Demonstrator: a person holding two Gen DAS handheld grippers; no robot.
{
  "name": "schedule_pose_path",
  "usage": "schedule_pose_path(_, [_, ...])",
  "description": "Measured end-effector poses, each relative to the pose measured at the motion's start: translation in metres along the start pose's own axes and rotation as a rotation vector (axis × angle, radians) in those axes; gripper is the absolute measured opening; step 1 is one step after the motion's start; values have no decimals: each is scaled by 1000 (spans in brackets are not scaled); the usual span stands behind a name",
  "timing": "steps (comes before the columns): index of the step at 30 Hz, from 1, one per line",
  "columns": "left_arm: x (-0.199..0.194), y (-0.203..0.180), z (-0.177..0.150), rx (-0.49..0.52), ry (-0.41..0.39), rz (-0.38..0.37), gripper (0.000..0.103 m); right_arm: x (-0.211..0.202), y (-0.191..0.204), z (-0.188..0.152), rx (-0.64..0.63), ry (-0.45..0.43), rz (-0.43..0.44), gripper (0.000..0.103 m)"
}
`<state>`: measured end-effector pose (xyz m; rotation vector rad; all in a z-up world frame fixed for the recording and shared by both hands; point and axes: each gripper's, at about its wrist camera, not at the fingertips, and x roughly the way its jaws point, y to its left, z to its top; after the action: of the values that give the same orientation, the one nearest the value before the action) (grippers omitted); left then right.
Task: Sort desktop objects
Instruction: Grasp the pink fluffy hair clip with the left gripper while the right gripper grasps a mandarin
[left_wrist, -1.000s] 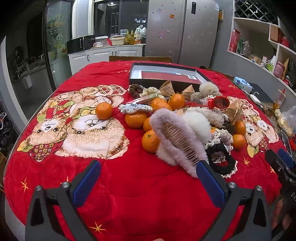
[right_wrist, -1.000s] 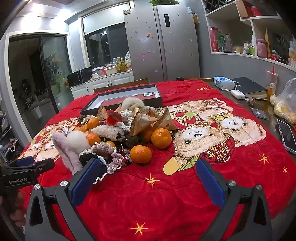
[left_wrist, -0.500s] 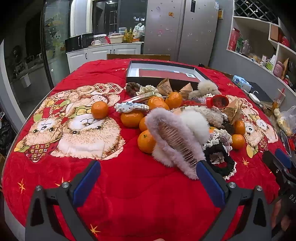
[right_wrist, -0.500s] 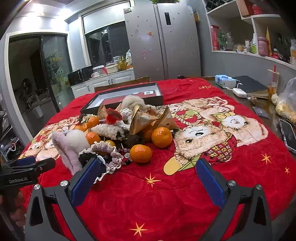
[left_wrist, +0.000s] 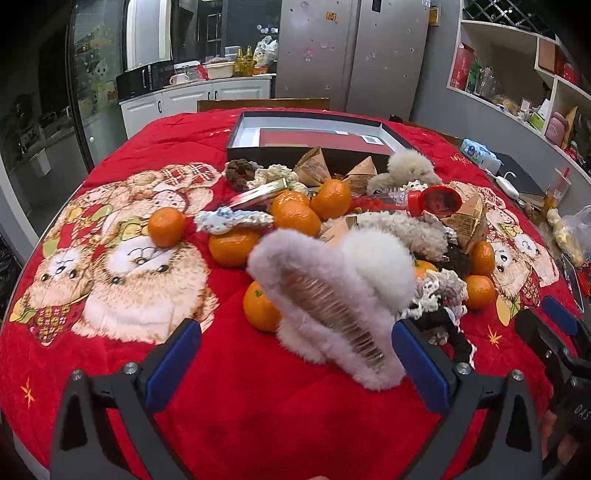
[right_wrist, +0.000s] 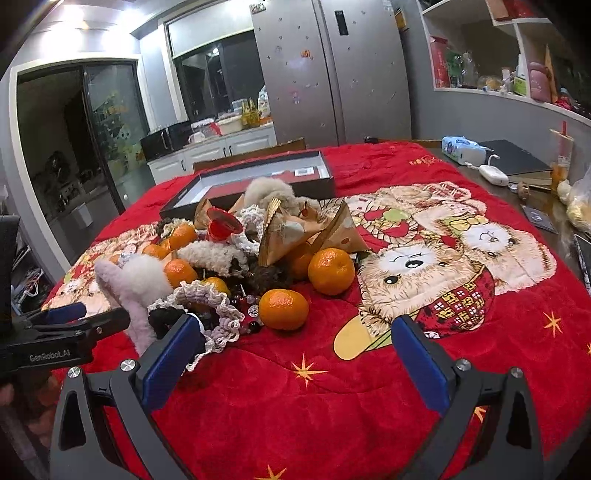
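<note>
A heap of desktop objects lies mid-table on the red cloth (left_wrist: 258, 398): several oranges (left_wrist: 295, 216), a fluffy pink hair clip (left_wrist: 325, 314), lace scrunchies (right_wrist: 207, 302), paper cones (right_wrist: 291, 229) and a red cap (left_wrist: 439, 199). Behind the heap sits a flat black box (left_wrist: 310, 134), also seen as the black box (right_wrist: 258, 177). My left gripper (left_wrist: 295, 365) is open, low in front of the hair clip, which stands just inside its right finger. My right gripper (right_wrist: 295, 362) is open, in front of one orange (right_wrist: 283, 308), holding nothing.
A fridge (left_wrist: 351, 55) and kitchen counter stand beyond the table. Shelves (right_wrist: 517, 44) line the right wall. At the table's right edge lie a tissue pack (right_wrist: 463, 149), a dark notebook (right_wrist: 517, 162), a drink cup and a plastic bag (left_wrist: 572, 236). A chair back (left_wrist: 262, 104) rises behind the box.
Both grippers have crept slightly toward the heap; the left one sits a little closer to the fluffy hair clip. Nothing was taken hold of or let go.
</note>
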<state>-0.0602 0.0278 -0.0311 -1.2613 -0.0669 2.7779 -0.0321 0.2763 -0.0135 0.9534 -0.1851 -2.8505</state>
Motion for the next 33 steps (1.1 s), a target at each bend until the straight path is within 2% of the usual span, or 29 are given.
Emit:
schedule_pose_path(10, [22, -3, 12, 2, 25, -3, 103, 23, -2, 8, -12, 45, 14, 103])
schedule_pose_path(16, [37, -3, 14, 11, 53, -4, 103, 43, -2, 9, -4, 112, 29, 103])
schedule_pose_path(22, [54, 4, 15, -19, 80, -37, 103, 60, -5, 12, 4, 156, 34, 96])
schedule_pose_path(29, [67, -2, 16, 37, 80, 10, 103, 75, -5, 16, 9, 183, 55, 91])
schedule_pose_path(33, [67, -2, 15, 33, 72, 6, 103, 80, -6, 16, 13, 194, 60, 88])
